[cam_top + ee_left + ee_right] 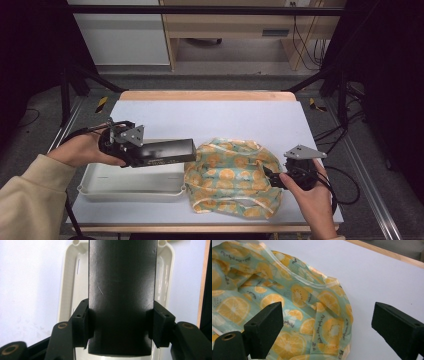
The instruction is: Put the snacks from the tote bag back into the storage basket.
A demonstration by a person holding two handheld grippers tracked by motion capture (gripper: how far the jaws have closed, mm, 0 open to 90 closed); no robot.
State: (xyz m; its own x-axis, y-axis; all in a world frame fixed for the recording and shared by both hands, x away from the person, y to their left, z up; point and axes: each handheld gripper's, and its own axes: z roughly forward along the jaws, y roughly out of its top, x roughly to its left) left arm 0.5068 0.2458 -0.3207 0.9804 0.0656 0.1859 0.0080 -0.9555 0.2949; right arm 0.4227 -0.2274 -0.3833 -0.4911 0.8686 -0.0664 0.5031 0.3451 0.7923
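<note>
The white table [210, 112] carries a crumpled teal fabric bag printed with orange slices [232, 175] at centre-right and a shallow white plastic tray [131, 186] at left. A long black rectangular box [165, 151] is held above the tray, clamped at one end between both pads of the left gripper [121, 325]. The right gripper [327, 327] stands released, jaws wide, beside the bag's edge, with one pad over the fabric.
</note>
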